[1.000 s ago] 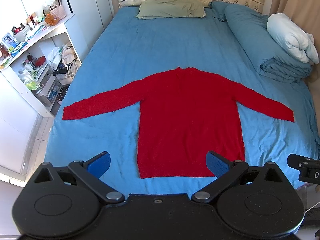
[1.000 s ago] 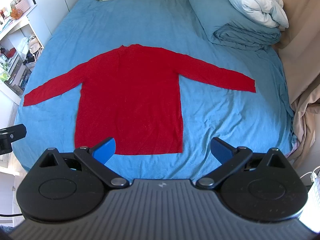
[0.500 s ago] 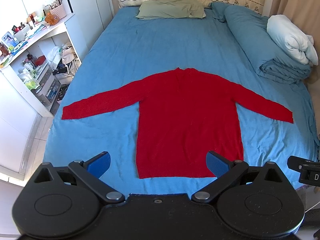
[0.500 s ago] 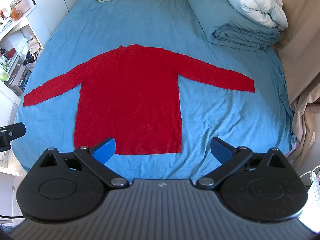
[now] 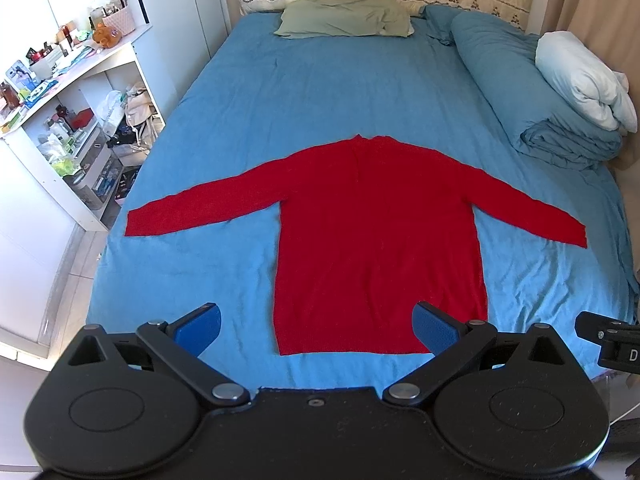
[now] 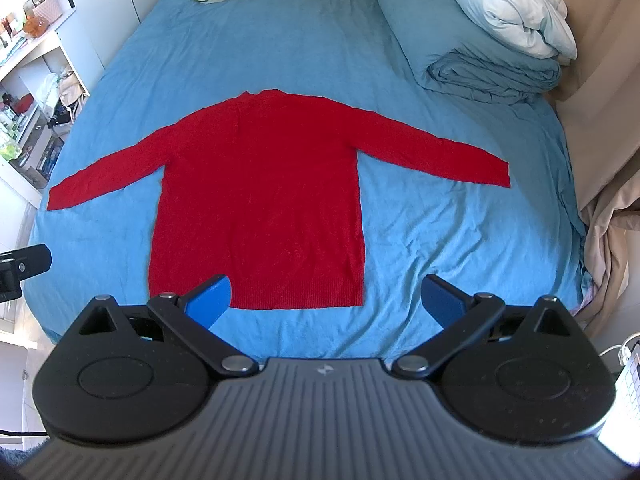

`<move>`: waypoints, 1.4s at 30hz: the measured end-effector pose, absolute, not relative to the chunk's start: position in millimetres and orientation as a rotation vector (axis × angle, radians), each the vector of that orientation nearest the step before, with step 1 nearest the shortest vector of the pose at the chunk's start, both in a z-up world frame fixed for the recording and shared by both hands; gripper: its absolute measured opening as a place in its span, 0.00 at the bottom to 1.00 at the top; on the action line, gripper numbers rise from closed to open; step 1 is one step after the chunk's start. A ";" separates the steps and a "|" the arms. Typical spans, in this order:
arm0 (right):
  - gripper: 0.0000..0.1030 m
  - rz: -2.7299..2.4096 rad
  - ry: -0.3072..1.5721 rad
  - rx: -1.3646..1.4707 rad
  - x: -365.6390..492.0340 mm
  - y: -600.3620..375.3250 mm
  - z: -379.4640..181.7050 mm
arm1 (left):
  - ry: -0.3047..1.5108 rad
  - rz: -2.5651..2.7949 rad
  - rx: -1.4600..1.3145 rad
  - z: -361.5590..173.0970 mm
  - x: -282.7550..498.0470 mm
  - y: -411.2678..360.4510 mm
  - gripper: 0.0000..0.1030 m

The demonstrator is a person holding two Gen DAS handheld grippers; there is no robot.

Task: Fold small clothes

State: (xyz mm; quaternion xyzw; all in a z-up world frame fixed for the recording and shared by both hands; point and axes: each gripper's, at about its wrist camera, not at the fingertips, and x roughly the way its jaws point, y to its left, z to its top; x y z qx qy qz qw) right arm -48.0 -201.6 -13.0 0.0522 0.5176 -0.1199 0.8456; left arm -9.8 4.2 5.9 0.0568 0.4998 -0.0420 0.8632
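Observation:
A red long-sleeved sweater (image 5: pixel 376 240) lies flat on the blue bed sheet (image 5: pixel 320 92), both sleeves spread out sideways, collar away from me, hem nearest me. It also shows in the right wrist view (image 6: pixel 260 200). My left gripper (image 5: pixel 316 326) is open and empty, held above the foot of the bed near the hem. My right gripper (image 6: pixel 326 296) is open and empty, over the hem's right part. Neither touches the sweater.
A green pillow (image 5: pixel 344 22) lies at the headboard. A rolled blue duvet (image 5: pixel 532 96) with a white pillow (image 5: pixel 580 76) lies along the right side. White cluttered shelves (image 5: pixel 68 120) stand left of the bed. Beige curtain (image 6: pixel 608 80) hangs at right.
Both grippers have drifted slightly; the sweater sits a touch lower-left in the views. Nothing was taken hold of, and the jaws stayed open.

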 end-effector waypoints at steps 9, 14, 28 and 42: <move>1.00 -0.257 1.091 0.108 -49.4 -201.1 -13.1 | 1.046 -0.087 0.119 6.1 -10.0 4.2 1.00; 1.00 -0.256 1.090 0.108 -49.7 -201.3 -13.3 | 1.046 -0.086 0.119 5.8 -10.3 3.8 1.00; 1.00 -0.258 1.091 0.110 -49.8 -201.0 -13.2 | 1.047 -0.084 0.118 4.9 -9.3 3.9 1.00; 1.00 -0.364 1.036 0.198 -35.2 -231.4 2.1 | 1.009 -0.195 0.139 20.7 43.1 -23.8 1.00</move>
